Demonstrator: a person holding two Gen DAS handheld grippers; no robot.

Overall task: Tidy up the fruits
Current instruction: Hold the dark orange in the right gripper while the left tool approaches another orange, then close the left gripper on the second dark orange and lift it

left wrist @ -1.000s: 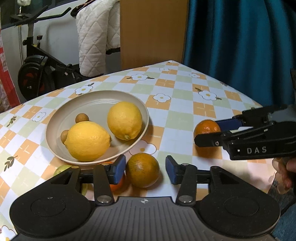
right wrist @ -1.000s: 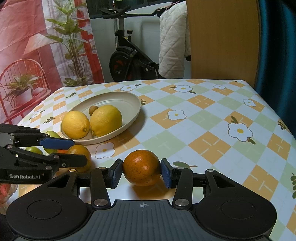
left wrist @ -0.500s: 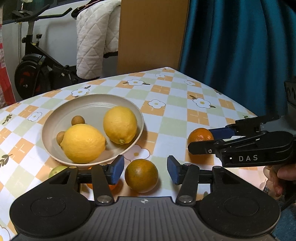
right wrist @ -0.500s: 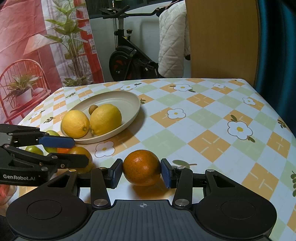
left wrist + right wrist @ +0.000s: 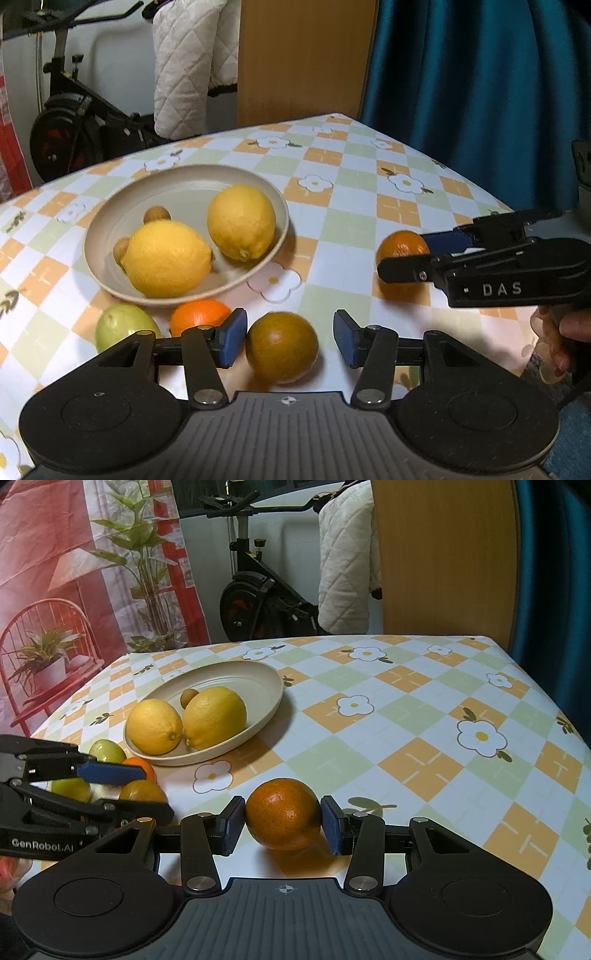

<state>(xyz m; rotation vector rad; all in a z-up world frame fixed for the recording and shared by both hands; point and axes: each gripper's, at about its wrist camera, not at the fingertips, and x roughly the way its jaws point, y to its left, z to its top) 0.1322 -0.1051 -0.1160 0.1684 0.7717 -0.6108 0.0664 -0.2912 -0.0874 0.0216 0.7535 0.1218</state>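
Observation:
On the floral checked table (image 5: 406, 709), my right gripper (image 5: 283, 825) is shut on an orange (image 5: 282, 814) that rests on the cloth, with both blue pads against its sides. My left gripper (image 5: 289, 342) stands open around a darker, greenish orange (image 5: 281, 345), with a gap at the right pad. A beige plate (image 5: 184, 173) holds two lemons (image 5: 166, 258) (image 5: 242, 221) and two small brown fruits (image 5: 157, 214). A small tangerine (image 5: 199, 314) and a green fruit (image 5: 123, 325) lie beside the plate's near rim. The right gripper (image 5: 404, 253) shows at the right of the left wrist view.
A second green fruit (image 5: 70, 788) lies behind the left gripper (image 5: 155, 793). Beyond the table's far edge stand an exercise bike (image 5: 255, 598), a quilted white cloth (image 5: 345, 565), a wooden panel (image 5: 443, 561) and a teal curtain (image 5: 480, 92). A hand (image 5: 554, 339) shows at lower right.

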